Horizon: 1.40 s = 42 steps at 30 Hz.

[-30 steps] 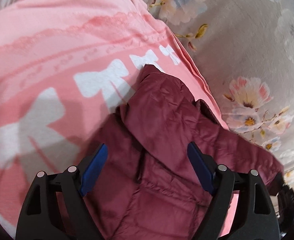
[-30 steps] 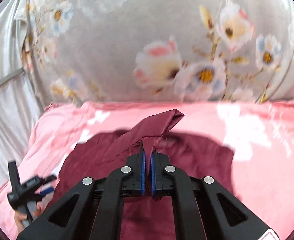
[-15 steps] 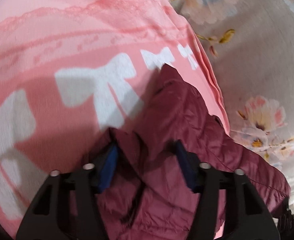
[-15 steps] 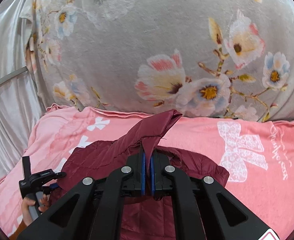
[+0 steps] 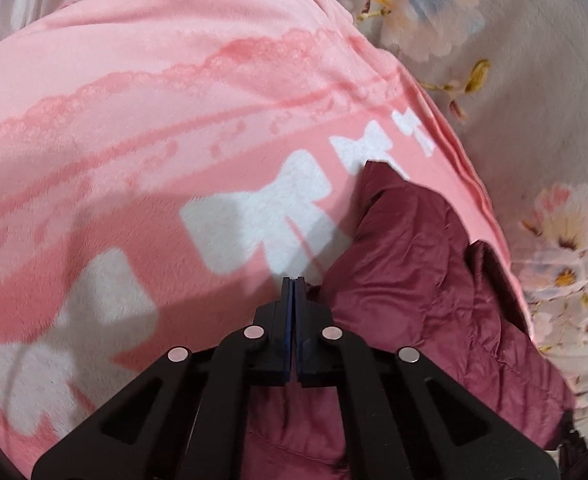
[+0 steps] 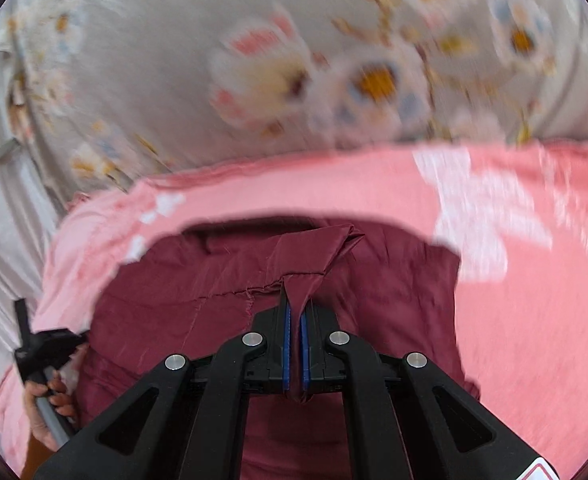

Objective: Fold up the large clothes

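Observation:
A dark red quilted jacket (image 5: 426,280) lies on a pink blanket (image 5: 173,100) with white bows. My left gripper (image 5: 294,284) is shut at the jacket's left edge; whether cloth sits between its pads is hidden. My right gripper (image 6: 295,308) is shut on a fold of the jacket (image 6: 306,256) and holds it just above the rest of the garment. The left gripper (image 6: 43,350) and the hand on it show at the lower left of the right wrist view, at the jacket's edge.
A grey floral cover (image 6: 294,60) lies beyond the pink blanket (image 6: 534,320) and to its right in the left wrist view (image 5: 534,100). Pale grey cloth (image 6: 1,240) hangs at the left.
My left gripper went from open over the jacket to shut at its left edge. My right gripper moved down and forward with the fold, and its view is blurred.

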### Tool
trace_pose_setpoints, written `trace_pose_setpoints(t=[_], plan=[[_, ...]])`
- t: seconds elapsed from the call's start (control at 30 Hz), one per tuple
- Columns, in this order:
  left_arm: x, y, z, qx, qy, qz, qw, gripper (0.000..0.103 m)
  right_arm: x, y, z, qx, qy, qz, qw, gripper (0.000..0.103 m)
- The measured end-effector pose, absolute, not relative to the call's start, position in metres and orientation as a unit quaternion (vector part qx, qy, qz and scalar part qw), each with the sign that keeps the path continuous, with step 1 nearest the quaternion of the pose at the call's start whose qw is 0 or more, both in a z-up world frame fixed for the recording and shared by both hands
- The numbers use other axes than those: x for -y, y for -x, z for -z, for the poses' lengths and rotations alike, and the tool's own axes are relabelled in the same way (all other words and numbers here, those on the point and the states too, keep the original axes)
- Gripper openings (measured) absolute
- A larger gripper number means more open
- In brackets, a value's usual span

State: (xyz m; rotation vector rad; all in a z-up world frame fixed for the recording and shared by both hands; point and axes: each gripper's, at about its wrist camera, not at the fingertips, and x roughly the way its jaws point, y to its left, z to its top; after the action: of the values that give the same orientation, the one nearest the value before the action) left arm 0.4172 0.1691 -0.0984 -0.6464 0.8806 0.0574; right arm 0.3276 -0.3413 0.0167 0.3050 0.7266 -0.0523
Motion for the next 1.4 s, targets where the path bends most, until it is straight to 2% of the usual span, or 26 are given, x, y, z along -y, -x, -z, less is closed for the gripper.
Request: trace_pose_setpoints(t=[0.2, 0.47, 0.73, 0.8, 0.83, 0.9, 1.03, 1.17, 1.27, 1.4], plan=[[-0.162, -0.417, 0.102, -0.418, 0.27, -0.043, 0.866, 0.0, 0.354, -0.331, 0.053, -0.399, -0.169, 0.048, 0.9, 0.003], [-0.156, -0.415, 0.103, -0.413, 0.234, -0.046, 0.879, 0.0, 0.349, -0.329, 0.089, -0.419, -0.185, 0.048, 0.888, 0.003], [-0.147, -0.416, 0.102, -0.412, 0.198, -0.058, 0.887, 0.0, 0.353, -0.328, 0.085, -0.424, -0.189, 0.044, 0.885, 0.006], [-0.147, -0.411, 0.097, -0.409, 0.194, -0.057, 0.89, 0.0, 0.352, -0.315, 0.073, -0.411, -0.183, 0.066, 0.891, 0.017], [-0.147, -0.406, 0.093, -0.405, 0.189, -0.056, 0.893, 0.002, 0.351, -0.304, 0.064, -0.398, -0.18, 0.076, 0.896, 0.027], [-0.144, -0.39, 0.075, -0.38, 0.158, -0.075, 0.908, 0.002, 0.347, -0.289, 0.048, -0.378, -0.17, 0.084, 0.906, 0.034], [-0.124, -0.368, 0.031, -0.337, 0.122, -0.064, 0.931, 0.003, 0.316, -0.283, 0.019, -0.348, -0.159, 0.049, 0.923, 0.034], [-0.077, -0.37, 0.007, -0.337, 0.109, 0.002, 0.935, 0.003, 0.269, -0.306, 0.014, -0.353, -0.117, 0.011, 0.928, 0.034], [-0.032, -0.38, 0.011, -0.348, 0.08, 0.029, 0.934, 0.006, 0.248, -0.329, 0.022, -0.368, -0.109, -0.004, 0.923, 0.033], [0.004, -0.399, 0.043, -0.389, 0.056, 0.037, 0.919, 0.006, 0.237, -0.345, 0.045, -0.403, -0.115, -0.014, 0.908, 0.033]])
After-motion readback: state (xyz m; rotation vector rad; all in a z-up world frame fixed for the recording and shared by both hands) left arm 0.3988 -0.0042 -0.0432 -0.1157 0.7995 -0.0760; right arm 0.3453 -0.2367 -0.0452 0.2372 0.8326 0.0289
